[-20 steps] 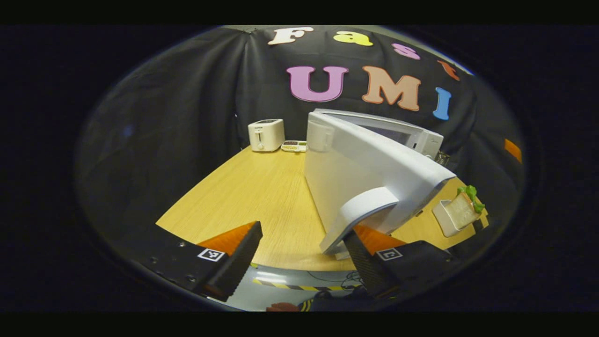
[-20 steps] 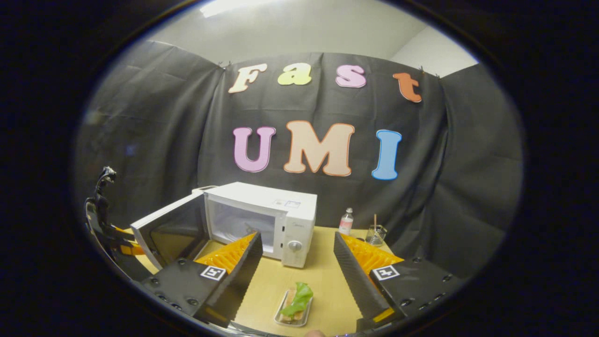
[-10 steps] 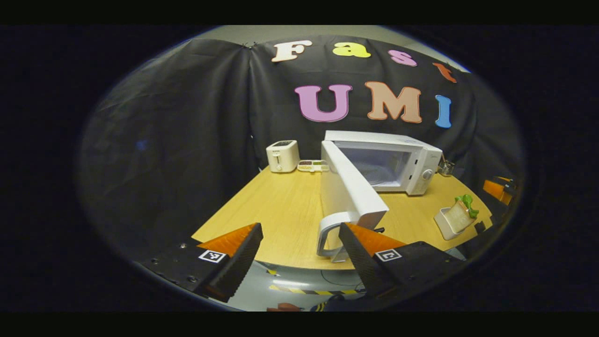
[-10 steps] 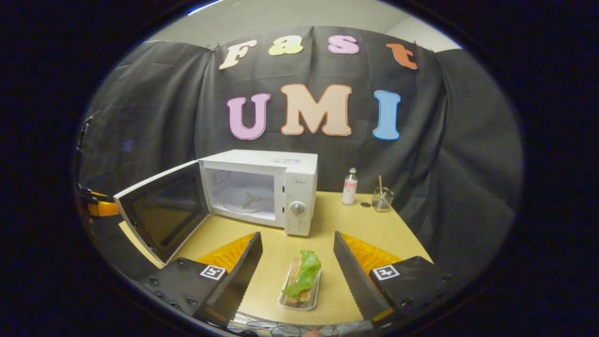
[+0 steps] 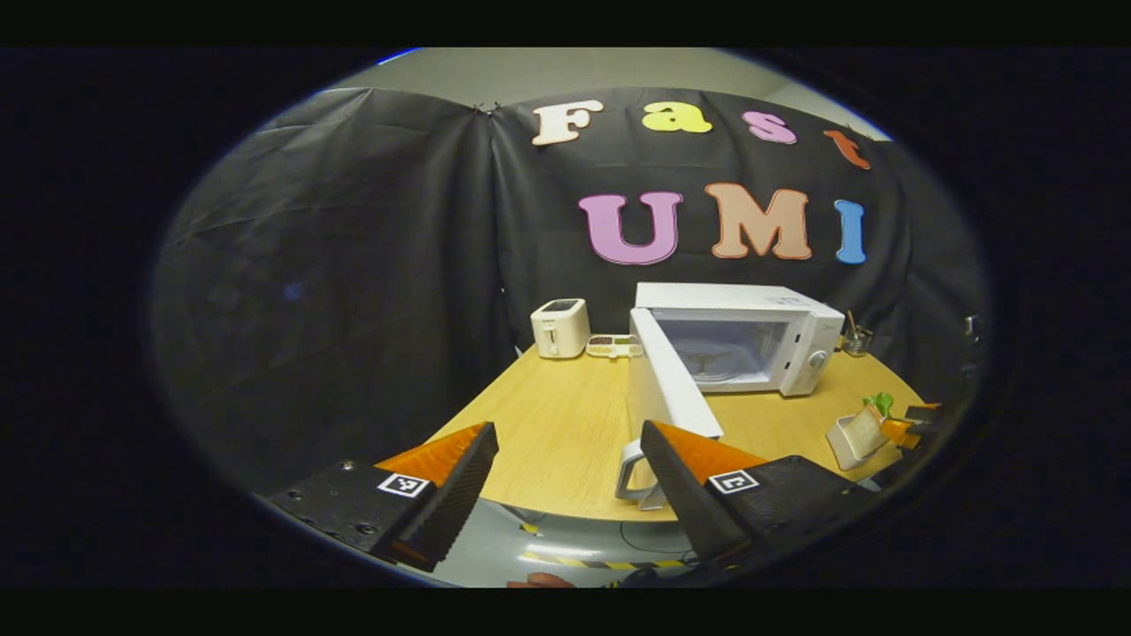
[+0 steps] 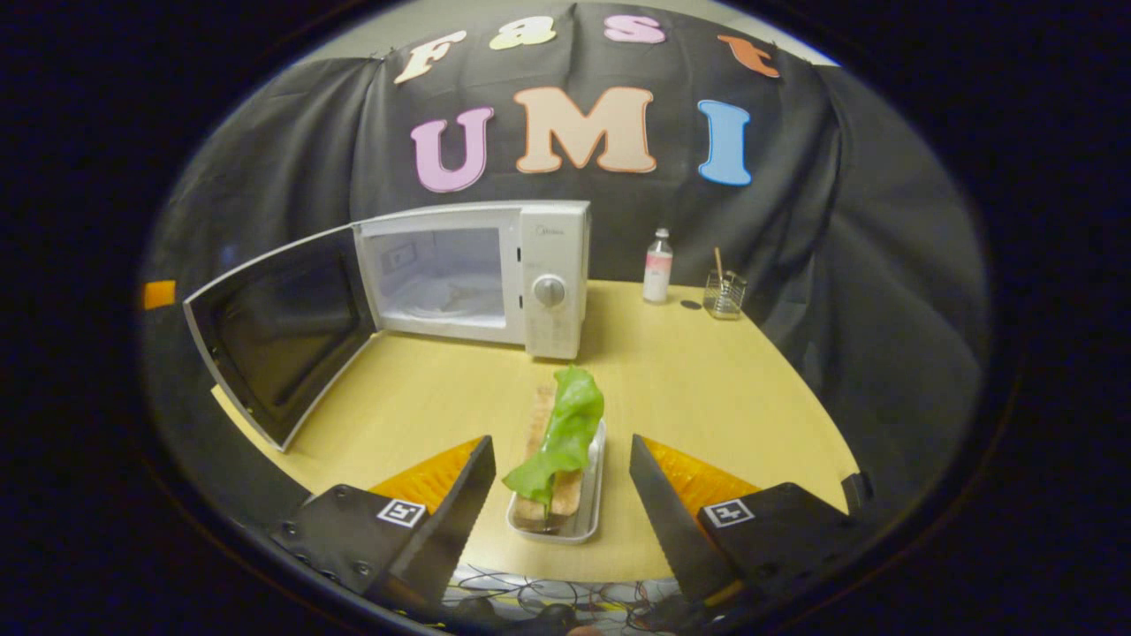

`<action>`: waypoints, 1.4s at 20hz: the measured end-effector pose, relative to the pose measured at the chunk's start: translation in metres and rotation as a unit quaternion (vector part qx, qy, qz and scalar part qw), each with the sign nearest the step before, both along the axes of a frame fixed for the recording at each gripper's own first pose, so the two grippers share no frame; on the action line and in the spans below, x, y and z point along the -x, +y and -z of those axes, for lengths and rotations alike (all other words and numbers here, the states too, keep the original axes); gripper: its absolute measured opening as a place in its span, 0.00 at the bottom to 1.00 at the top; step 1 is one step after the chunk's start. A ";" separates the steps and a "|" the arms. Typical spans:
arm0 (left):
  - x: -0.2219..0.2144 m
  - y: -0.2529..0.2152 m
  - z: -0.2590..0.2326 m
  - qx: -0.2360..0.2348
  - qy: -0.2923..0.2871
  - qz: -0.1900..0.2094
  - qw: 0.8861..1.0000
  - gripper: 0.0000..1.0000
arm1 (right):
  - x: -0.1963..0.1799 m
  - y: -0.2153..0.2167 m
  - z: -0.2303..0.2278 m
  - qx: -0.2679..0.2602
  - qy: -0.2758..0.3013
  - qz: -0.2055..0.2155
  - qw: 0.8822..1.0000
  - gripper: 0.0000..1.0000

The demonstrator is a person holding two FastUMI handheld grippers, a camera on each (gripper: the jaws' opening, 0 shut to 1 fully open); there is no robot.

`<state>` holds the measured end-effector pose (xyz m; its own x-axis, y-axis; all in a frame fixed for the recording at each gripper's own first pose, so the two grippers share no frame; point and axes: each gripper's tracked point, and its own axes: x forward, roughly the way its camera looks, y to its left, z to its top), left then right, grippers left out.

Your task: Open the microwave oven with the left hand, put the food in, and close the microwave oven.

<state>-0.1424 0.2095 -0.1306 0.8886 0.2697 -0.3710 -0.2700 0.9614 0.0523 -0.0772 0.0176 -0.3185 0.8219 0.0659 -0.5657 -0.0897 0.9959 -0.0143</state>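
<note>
Straddling the sandwich tray (image 6: 555,495) on the table (image 6: 707,389), your right gripper (image 6: 562,481) gapes wide without touching; your left gripper (image 5: 570,468), equally spread, holds nothing beside the open microwave oven door (image 5: 667,384)

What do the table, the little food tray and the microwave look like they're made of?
Table: pale wood or wood-look laminate, matte, with faint straight grain lines. Tray: probably thin white plastic, with a smooth, rounded rim. Microwave: white casing, likely painted metal or plastic with a soft sheen; its open door holds a dark, glossy window panel.
</note>
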 end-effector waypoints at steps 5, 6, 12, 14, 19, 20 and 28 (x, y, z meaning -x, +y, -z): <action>-0.007 0.001 -0.030 0.000 -0.040 -0.001 0.999 0.99 | 0.008 -0.002 0.035 -0.006 0.042 0.012 0.999 0.92; -0.010 0.000 -0.034 0.004 -0.048 0.003 0.999 0.99 | 0.012 -0.002 0.038 -0.013 0.048 0.019 0.999 0.93; -0.018 -0.011 -0.035 0.008 -0.056 0.026 0.998 0.99 | 0.013 0.001 0.048 -0.040 0.070 0.050 0.996 0.75; -0.020 -0.012 -0.040 -0.005 -0.061 0.036 0.997 0.99 | 0.015 0.003 0.046 -0.045 0.074 0.058 0.995 0.48; -0.023 -0.017 -0.043 -0.011 -0.071 0.049 0.996 0.98 | 0.011 0.005 0.043 -0.044 0.077 0.069 0.994 0.33; -0.024 -0.018 -0.044 -0.009 -0.073 0.052 0.996 1.00 | 0.011 0.003 0.043 -0.039 0.075 0.072 0.994 0.39; -0.030 -0.026 -0.043 0.004 -0.087 0.067 0.994 0.98 | 0.011 0.003 0.028 -0.034 0.068 0.080 0.994 0.23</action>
<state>-0.1127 0.1832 -0.0873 0.9674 0.1426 -0.2094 -0.1443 0.9895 0.0074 -0.0878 0.0208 -0.3464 0.7406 -0.0179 -0.6717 0.0744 0.9957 0.0555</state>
